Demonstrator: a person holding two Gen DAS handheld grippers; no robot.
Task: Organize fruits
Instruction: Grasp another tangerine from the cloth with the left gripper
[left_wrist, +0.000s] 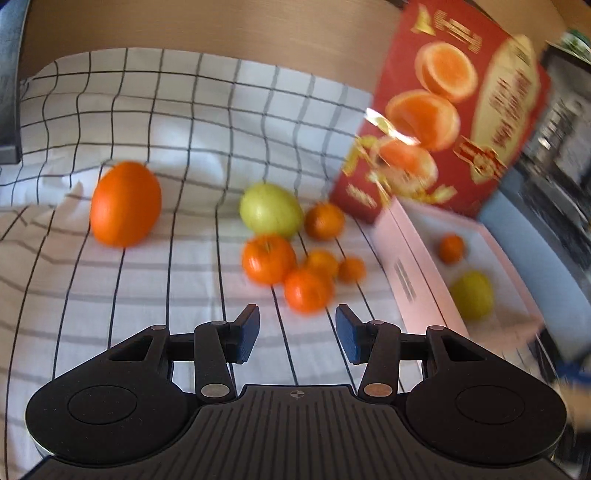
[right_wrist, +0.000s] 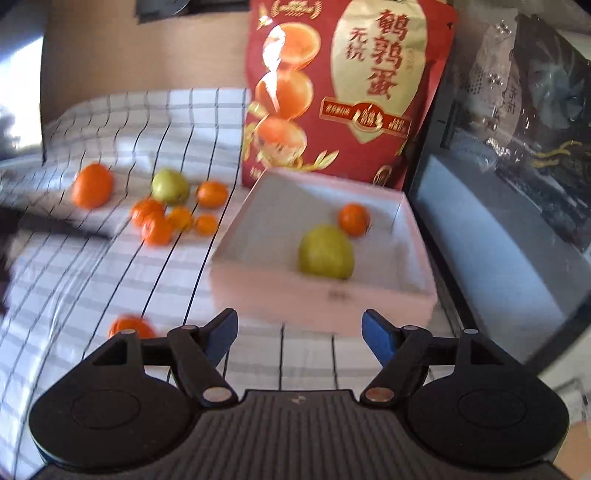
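A white cloth with a dark grid of lines (left_wrist: 147, 280) covers the surface, with a tan wall behind it. The left gripper (left_wrist: 297, 332) hangs above the cloth with its blue-padded jaws spread apart and nothing between them; the right gripper (right_wrist: 299, 334) likewise stands wide and empty, facing the near wall of the shallow pale pink cardboard box (right_wrist: 317, 299). Inside that box lie a round yellow-green fruit (right_wrist: 325, 252) and, just behind it, a small orange mandarin (right_wrist: 354, 219). Left of the box, on the cloth, a cluster of small orange mandarins (left_wrist: 295, 266) sits close around a second yellow-green fruit (left_wrist: 270, 210), and a large orange (left_wrist: 125, 203) lies well apart, farther left. Another small mandarin (right_wrist: 129, 326) shows beside the right gripper's left finger. Behind the box stands a red printed pouch with gold lettering (right_wrist: 347, 92).
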